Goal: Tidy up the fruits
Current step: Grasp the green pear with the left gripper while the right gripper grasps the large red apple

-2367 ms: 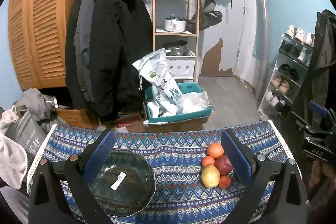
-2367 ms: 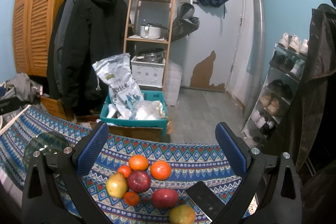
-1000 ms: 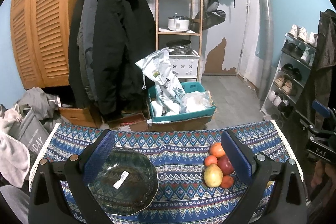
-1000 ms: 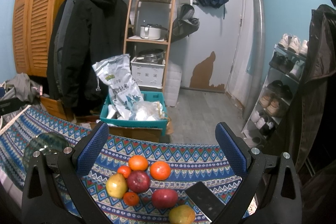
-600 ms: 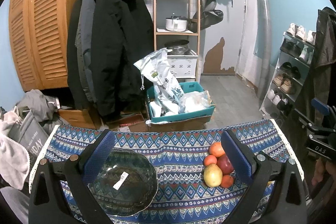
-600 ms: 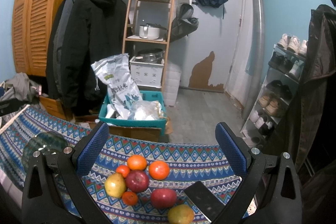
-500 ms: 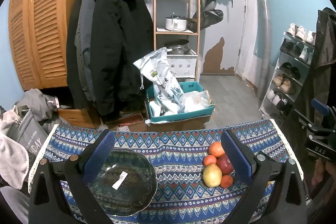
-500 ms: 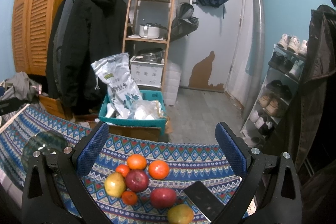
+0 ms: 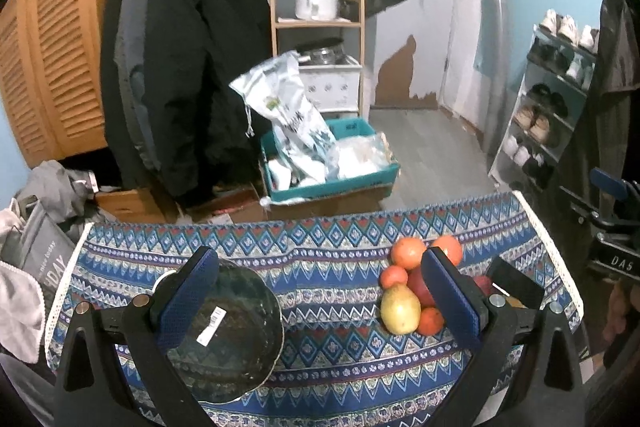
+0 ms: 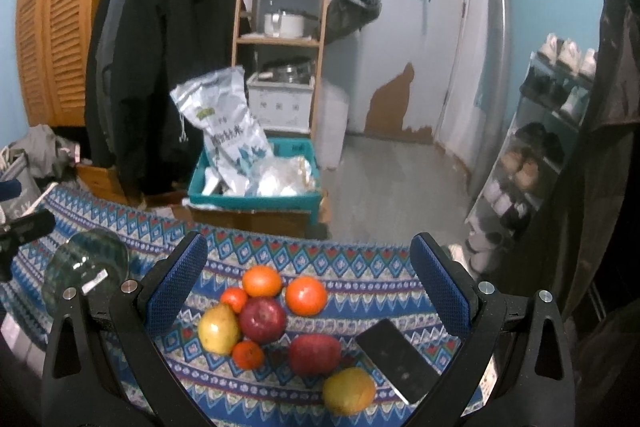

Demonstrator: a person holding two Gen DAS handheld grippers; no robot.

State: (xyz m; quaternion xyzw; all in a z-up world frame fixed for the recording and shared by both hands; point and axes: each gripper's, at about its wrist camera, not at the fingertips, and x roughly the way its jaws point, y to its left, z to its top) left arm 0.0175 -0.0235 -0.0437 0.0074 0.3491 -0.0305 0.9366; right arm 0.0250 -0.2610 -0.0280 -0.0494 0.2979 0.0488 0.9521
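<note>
Since the glass bowl (image 9: pixel 224 331) has no fruit in it yet, the job looks like it has not really started. The bowl sits on the patterned cloth (image 9: pixel 328 359), and the left gripper (image 9: pixel 320 303) hangs over it with its jaws spread wide and holding nothing.

To the right of the bowl, well apart from it, is the pile of fruit. In the right wrist view I count 8 pieces. Nearest the bowl is a yellow pear (image 10: pixel 219 330). Next to it is a dark red apple (image 10: pixel 262 319), with 4 oranges around them. Farther from the bowl lie a red fruit (image 10: pixel 315 353) and a yellow-orange fruit (image 10: pixel 349 391). A black phone (image 10: pixel 398 357) lies past those.

The right gripper (image 10: pixel 308 301) hangs over the pile, jaws wide apart, holding nothing. All 8 fruits probably still need to go in the bowl.
</note>
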